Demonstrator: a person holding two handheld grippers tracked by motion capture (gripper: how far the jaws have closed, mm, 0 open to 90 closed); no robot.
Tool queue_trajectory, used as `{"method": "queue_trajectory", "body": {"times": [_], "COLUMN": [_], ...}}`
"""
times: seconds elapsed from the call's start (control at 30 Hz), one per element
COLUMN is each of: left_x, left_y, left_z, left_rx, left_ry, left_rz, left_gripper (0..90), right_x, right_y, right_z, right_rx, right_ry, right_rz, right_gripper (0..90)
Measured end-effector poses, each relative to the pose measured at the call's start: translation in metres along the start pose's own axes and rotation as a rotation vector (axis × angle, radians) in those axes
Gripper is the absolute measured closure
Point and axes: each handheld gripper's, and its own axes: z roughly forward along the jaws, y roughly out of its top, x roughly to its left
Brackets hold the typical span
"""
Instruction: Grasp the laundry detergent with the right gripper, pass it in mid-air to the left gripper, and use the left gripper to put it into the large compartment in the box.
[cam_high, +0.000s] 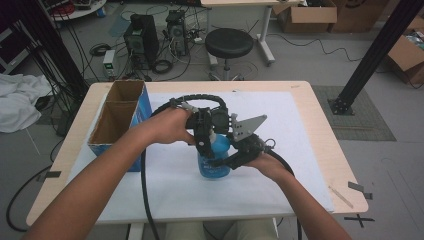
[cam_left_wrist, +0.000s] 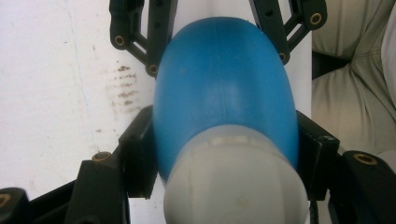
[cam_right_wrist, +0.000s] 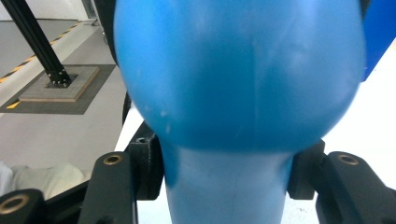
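Bottle (cam_high: 214, 159) stands on the white surface (cam_high: 300, 150). My left gripper (cam_left_wrist: 224, 154) pinches its top. My right gripper (cam_right_wrist: 226, 172) clamps its body.

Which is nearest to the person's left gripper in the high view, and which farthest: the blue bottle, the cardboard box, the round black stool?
1. Blue bottle: clamped in the left gripper itself, mid-table.
2. Cardboard box: on the table's left side.
3. Black stool: on the floor beyond the table's far edge.

Black hand-held gripper (cam_high: 206, 134) with brass-coloured screws, thick black cable (cam_high: 146, 195); the other (cam_high: 235, 159) carries a grey three-cornered plate (cam_high: 246, 127) (perforated). Bare forearms, beige trousers (cam_left_wrist: 352, 93).
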Motion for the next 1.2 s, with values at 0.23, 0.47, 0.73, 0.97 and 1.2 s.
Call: {"method": "queue_trajectory", "body": {"times": [0.23, 0.47, 0.73, 0.97, 1.2], "left_x": [0.0, 0.005, 0.016, 0.026, 0.037], "left_y": [-0.005, -0.017, -0.031, -0.041, -0.047], "left_z": [-0.007, -0.013, -0.027, -0.042, -0.053], "left_rx": [0.012, 0.029, 0.031, 0.012, 0.012], "left_ry": [0.019, 0.045, 0.094, 0.152, 0.176], "left_rz": [-0.017, -0.105, -0.267, -0.418, -0.572], "left_gripper": [37.7, 37.7, 37.7, 37.7, 37.7], "right_x": [0.001, 0.0, -0.001, 0.002, 0.007], "right_y": [-0.005, -0.016, -0.022, -0.018, -0.013], "right_z": [-0.016, -0.051, -0.088, -0.112, -0.13], "right_rx": [0.042, 0.085, 0.168, 0.25, 0.334], "right_ry": [-0.031, -0.098, -0.158, -0.184, -0.172], "right_rz": [0.05, 0.085, 0.153, 0.187, 0.213], "right_gripper": [15.7, 15.3, 15.3, 15.3, 15.3]}}
